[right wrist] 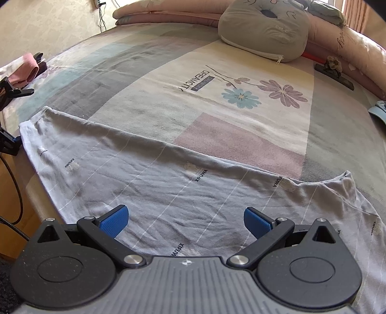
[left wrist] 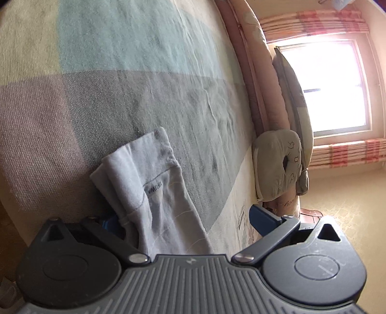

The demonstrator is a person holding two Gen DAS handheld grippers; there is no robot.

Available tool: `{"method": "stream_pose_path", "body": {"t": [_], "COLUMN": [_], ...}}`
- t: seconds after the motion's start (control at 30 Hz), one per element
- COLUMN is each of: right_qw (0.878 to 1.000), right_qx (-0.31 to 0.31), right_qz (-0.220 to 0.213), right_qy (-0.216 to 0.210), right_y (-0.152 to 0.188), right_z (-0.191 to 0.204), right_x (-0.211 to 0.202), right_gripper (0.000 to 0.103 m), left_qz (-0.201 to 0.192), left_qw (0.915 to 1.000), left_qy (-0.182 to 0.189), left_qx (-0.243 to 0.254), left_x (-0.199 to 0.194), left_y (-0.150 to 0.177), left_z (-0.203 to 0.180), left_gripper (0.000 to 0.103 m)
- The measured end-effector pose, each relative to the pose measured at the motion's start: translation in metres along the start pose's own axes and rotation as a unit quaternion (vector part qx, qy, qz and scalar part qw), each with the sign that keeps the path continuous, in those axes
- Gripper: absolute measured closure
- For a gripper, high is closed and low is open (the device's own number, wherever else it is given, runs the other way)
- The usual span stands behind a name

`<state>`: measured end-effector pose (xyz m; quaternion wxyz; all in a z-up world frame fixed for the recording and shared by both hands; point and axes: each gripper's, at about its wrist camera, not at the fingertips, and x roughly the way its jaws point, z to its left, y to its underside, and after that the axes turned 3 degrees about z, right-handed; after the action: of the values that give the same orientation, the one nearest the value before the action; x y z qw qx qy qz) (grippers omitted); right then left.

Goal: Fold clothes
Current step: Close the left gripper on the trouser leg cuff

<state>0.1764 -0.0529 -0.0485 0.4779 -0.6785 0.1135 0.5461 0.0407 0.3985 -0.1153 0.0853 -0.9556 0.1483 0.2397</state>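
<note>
A wide bed (right wrist: 241, 145), covered with a patchwork sheet (right wrist: 149, 103) in blocks of grey, pale teal, cream and dusty pink, with printed flowers (right wrist: 263, 93) and the word DREAMCITY. Along the far edge, rolled pink bedding (right wrist: 168, 17) and a grey-green cushion (right wrist: 263, 29) with a hole in the middle. In the left wrist view, a bright window (left wrist: 330, 84) with pink checked curtains (left wrist: 313, 23) above and below, cream walls around it. At the left edge of the bed in the right wrist view, a pink cloth (right wrist: 26, 68), a black clip-like object and a dark cable hanging down to the wooden side.

Light grey garment (right wrist: 168, 193) with thin white stripes and small XIFUWA prints, spread flat across the near part of the bed, somewhat wrinkled in the middle.

Right gripper (right wrist: 185, 221): opened wide, blue pads (right wrist: 114, 221) well apart, holding nothing, hovering just above the grey cloth near its front edge.

Left gripper (left wrist: 183, 224): also spread wide. One blue pad (left wrist: 261, 218) free over the sheet; the other mostly hidden behind one end of the garment (left wrist: 149, 190), which stands up folded against that side. Contact with the cloth there, but no pinch between the two pads. The same gripper visible as a dark shape at the left end of the garment in the right wrist view.
</note>
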Motion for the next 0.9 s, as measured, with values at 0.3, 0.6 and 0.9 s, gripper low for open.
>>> {"method": "stream_pose_path", "body": {"t": [0.3,0.6,0.9], "right_qw": [1.0,1.0,0.999], "right_qx": [0.007,0.022,0.032], "right_qz": [0.009,0.013,0.021], "right_qy": [-0.008,-0.009,-0.011], "right_y": [0.003,0.005,0.008], "right_z": [-0.004,-0.011,-0.014], "right_x": [0.006,0.006,0.009], "right_gripper": [0.0,0.0,0.0], "left_qz": [-0.006,-0.004,-0.046], "left_qw": [0.9999,0.9986,0.9989], "left_qy": [0.008,0.037,0.005], "left_qx": [-0.004,-0.037,-0.01], "left_x": [-0.002,-0.002,-0.011], "left_y": [0.001,0.0,-0.001], "left_z": [0.002,0.01,0.015], "left_gripper": [0.001,0.001,0.017]}}
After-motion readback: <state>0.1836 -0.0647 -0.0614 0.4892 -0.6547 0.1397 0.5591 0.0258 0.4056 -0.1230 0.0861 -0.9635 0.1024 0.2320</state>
